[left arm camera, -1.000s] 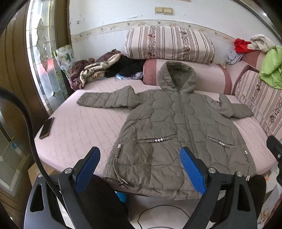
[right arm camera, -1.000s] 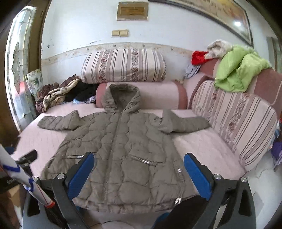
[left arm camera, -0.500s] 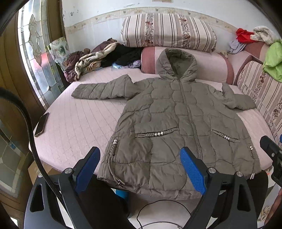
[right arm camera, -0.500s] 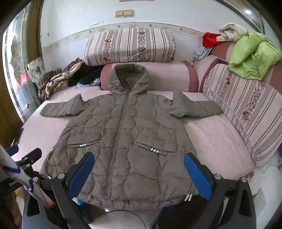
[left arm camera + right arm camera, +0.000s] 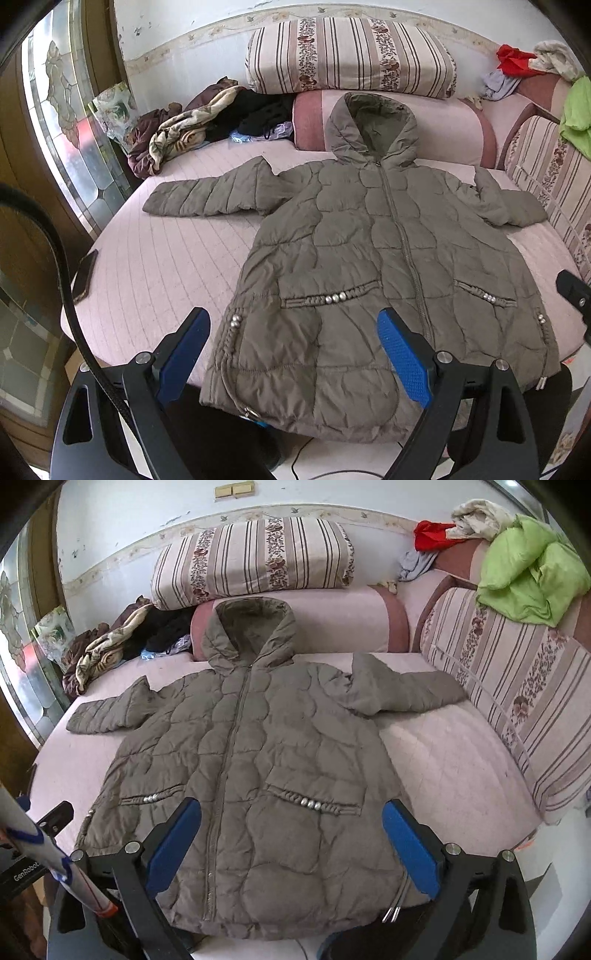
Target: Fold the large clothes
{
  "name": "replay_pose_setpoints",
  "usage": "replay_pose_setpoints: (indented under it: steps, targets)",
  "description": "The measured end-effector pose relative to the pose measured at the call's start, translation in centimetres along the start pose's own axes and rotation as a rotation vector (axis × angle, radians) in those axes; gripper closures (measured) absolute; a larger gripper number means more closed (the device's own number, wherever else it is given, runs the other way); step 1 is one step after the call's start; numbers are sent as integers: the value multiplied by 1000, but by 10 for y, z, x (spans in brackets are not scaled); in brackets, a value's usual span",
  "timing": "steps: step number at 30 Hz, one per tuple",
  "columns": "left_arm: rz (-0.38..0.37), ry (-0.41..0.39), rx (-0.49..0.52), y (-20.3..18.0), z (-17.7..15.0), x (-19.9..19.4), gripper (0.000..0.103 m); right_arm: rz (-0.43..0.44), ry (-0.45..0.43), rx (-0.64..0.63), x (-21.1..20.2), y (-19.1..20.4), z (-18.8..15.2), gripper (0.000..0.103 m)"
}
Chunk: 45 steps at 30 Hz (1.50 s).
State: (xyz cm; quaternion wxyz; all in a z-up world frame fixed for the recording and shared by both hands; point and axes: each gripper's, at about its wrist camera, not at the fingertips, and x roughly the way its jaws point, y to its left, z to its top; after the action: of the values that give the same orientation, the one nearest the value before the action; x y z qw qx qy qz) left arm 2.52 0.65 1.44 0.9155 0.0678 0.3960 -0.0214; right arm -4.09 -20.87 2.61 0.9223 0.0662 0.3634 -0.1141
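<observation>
Evidently bulky, soft and springy, the quilted coat [image 5: 373,266] lies flat, front up, on the pink bed [image 5: 159,258], sleeves spread; its slick shell likely slips, so sleeve cuffs or hem corners suit. Left gripper [image 5: 291,354] and right gripper [image 5: 291,838] hover spread wide, empty, above the hem.

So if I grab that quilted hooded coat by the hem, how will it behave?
The coat looks puffy and soft, so it will probably sag from the grip. Its shell looks smooth, maybe slippery. The spread sleeve would likely trail.

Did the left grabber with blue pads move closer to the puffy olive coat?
Yes. The left gripper came forward and tilted down: against the striped pillow, the quilted olive coat now looms larger.
</observation>
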Motion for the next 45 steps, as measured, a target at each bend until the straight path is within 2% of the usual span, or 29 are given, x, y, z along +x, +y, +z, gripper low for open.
replay_pose_setpoints:
  steps: [9, 18, 24, 37, 45]
  targets:
    - [23, -7, -21, 15, 18, 11, 12, -10, -9, -10, 11, 11, 22, 2]
    - [25, 12, -38, 24, 23, 26, 12, -12, 34, -36, 26, 25, 19, 2]
    - [58, 18, -42, 34, 27, 39, 12, -17, 61, -41, 38, 29, 18, 2]
    - [148, 32, -118, 77, 29, 78, 12, -13, 98, -90, 59, 50, 18, 2]
    - [174, 87, -172, 109, 34, 115, 12, -17, 124, -111, 71, 64, 18, 2]
